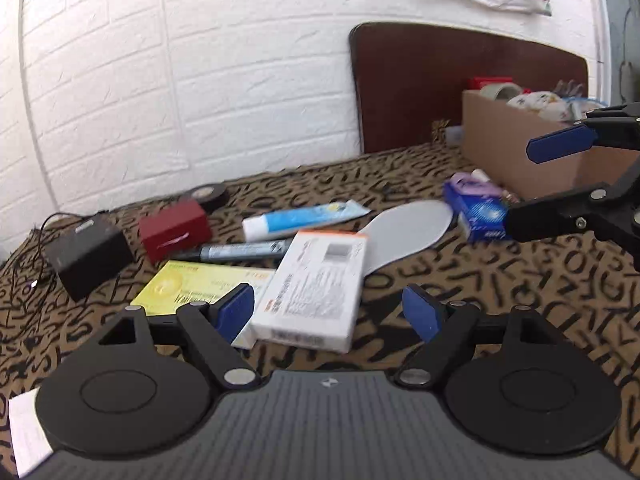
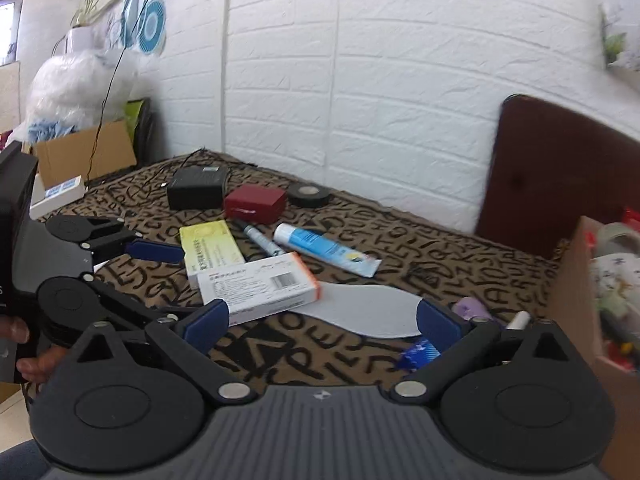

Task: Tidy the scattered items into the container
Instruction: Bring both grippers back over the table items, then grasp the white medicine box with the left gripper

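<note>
White medicine box [image 1: 316, 288] lies on yellow box [image 1: 192, 286] mid-table, cardboard container [image 1: 516, 152] well off to the right; left gripper [image 1: 332, 314] jaws spread, empty, lined up on it; right gripper [image 2: 322, 322] also spread, empty; reach step, next likely close on box, carry right

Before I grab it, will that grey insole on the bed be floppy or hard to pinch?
The grey insole looks thin and flat, so it will probably bend and droop when lifted. It lies flush on the patterned cover, so pinching an edge may be awkward. One end is tucked under the white box, which may shift.
</note>
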`<control>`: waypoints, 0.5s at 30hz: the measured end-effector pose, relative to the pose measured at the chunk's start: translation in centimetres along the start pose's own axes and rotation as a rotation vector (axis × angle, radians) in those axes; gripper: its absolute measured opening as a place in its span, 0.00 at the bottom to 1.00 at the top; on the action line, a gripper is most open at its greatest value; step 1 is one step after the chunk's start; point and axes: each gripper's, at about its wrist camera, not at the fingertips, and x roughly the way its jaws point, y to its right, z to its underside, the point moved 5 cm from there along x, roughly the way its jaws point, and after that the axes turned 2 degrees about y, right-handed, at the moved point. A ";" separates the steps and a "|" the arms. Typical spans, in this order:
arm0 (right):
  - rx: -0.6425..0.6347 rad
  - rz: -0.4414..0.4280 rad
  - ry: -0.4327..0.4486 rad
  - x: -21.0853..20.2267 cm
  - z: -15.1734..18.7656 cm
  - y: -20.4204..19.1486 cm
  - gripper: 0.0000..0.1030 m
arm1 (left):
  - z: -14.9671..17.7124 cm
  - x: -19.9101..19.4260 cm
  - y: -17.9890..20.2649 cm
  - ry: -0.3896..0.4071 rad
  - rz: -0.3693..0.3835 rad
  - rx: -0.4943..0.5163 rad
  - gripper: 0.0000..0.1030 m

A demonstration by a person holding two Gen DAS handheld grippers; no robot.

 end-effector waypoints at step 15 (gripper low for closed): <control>0.031 -0.027 -0.036 0.7 1.4 -0.4 1.00 | 2.0 4.9 1.0 -0.116 0.087 0.140 1.00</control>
